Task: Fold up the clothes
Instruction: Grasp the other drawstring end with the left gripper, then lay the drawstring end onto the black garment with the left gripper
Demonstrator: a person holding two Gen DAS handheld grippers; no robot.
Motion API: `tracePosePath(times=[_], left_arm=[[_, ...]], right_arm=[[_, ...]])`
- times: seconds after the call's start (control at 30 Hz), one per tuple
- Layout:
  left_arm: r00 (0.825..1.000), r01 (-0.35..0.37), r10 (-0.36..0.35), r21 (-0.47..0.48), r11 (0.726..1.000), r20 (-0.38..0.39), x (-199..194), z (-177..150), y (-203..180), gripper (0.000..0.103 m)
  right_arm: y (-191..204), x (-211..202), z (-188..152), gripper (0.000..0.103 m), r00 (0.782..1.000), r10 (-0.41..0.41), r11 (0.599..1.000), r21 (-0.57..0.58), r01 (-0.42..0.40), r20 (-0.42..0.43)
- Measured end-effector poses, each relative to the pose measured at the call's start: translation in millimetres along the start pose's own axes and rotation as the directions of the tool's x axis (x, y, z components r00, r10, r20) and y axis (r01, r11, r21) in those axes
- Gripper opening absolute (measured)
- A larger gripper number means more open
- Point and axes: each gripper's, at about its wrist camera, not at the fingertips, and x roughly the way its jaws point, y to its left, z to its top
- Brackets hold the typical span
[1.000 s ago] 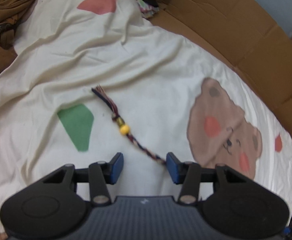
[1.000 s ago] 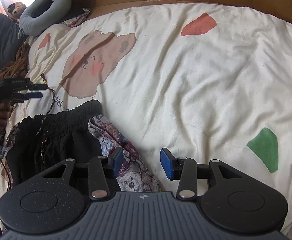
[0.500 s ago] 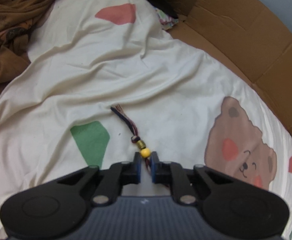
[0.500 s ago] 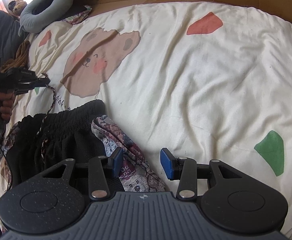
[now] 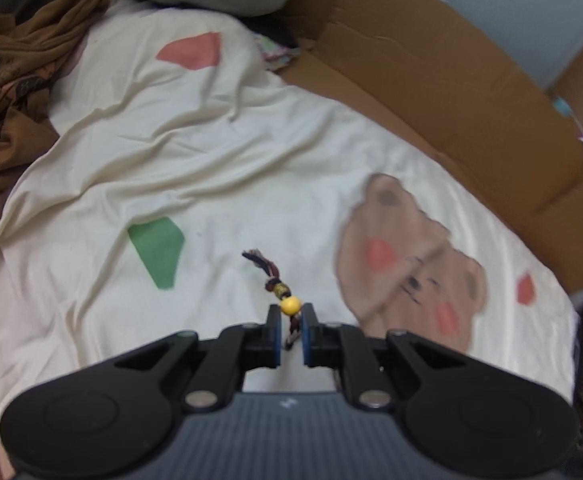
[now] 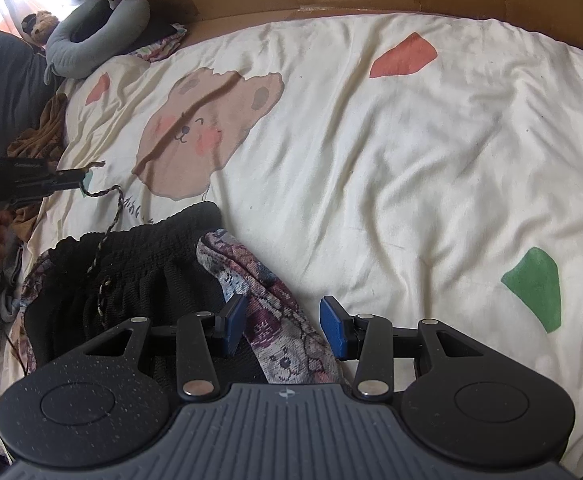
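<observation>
Left gripper pinching the drawstring of a dark garment on the bed, right gripper waiting over the patterned cloth

The cream bedsheet (image 6: 371,168) with its bear print fills both views, cardboard (image 5: 451,92) along its far edge; near the right wrist lies the black garment (image 6: 143,264) with a gathered waistband, a purple patterned fabric (image 6: 275,320) bunched against it. The step in hand looks like sorting the piece out before any fold: the left gripper (image 5: 290,322) is clenched on the braided drawstring (image 6: 109,216), just behind its yellow bead (image 5: 290,305), the cord running back to the waistband. The right gripper (image 6: 282,326) stands released, patterned cloth between its jaws but not pressed. Next, I judge, the cord needs drawing clear or tucking in, and the garment spreading flat on bare sheet
</observation>
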Motion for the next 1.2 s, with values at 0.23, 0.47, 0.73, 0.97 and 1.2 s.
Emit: tracePosePath(times=[0.23,0.47,0.73,0.97,1.2], left_arm=[[0.998,0.066,-0.065,0.038,0.997,-0.024,-35,-25,-9,0.009],[0.991,0.132,-0.131,0.122,0.984,-0.013,-64,-50,-22,0.009],[0.967,0.254,-0.247,0.235,0.938,-0.058,-87,-73,-49,0.009],[0.922,0.385,-0.352,0.281,0.879,-0.161,-107,-82,-68,0.01],[0.847,0.517,-0.447,0.249,0.819,-0.287,-118,-102,-73,0.01]], right_arm=[[-2,-9,-12,0.048,1.0,0.0,1.0,0.014,-0.001,0.007],[-3,-14,-22,0.048,1.0,0.003,1.0,0.022,-0.003,0.007],[-5,-14,-22,0.048,1.0,0.001,1.0,0.031,-0.001,0.008],[-4,-15,-21,0.048,1.0,0.002,1.0,0.026,-0.002,0.008],[-5,-17,-23,0.048,1.0,-0.002,1.0,0.03,0.002,0.01]])
